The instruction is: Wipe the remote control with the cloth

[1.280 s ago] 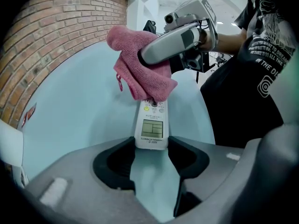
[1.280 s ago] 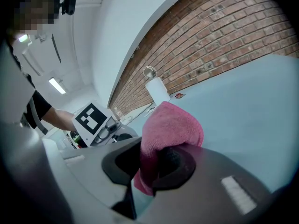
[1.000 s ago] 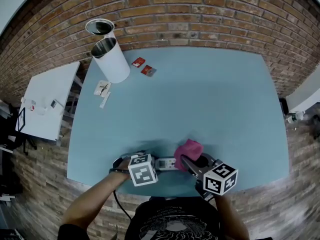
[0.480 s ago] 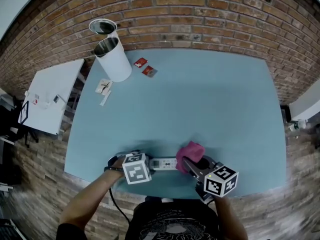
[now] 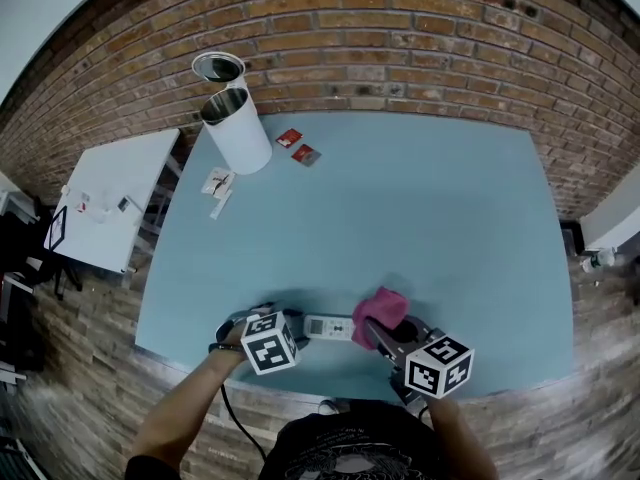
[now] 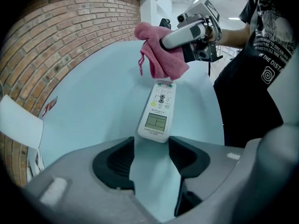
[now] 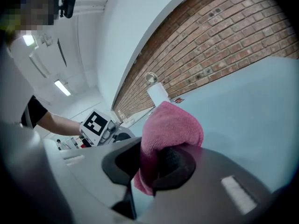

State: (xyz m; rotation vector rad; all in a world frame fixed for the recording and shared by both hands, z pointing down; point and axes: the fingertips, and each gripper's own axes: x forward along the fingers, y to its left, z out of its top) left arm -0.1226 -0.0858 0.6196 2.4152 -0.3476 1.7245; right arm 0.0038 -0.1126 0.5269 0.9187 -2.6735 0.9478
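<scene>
Blue table [image 5: 420, 198] is carrying it all. Right gripper [image 7: 149, 160] is pinching the pink cloth [image 7: 170, 125]. Left gripper [image 6: 152, 144] has just been opening, and its jaws are standing apart on nothing. I'm guessing the wiping is barely getting going, with most of the face left. Remote [image 6: 159, 108] is lying flat just past the left jaws, and the cloth is hanging at its far end.

Person wears black short-sleeved T-shirt [image 5: 345, 446], white print, lower centre; left gripper [image 6: 153, 154] and right gripper [image 7: 150, 164] grey, black-padded.
</scene>
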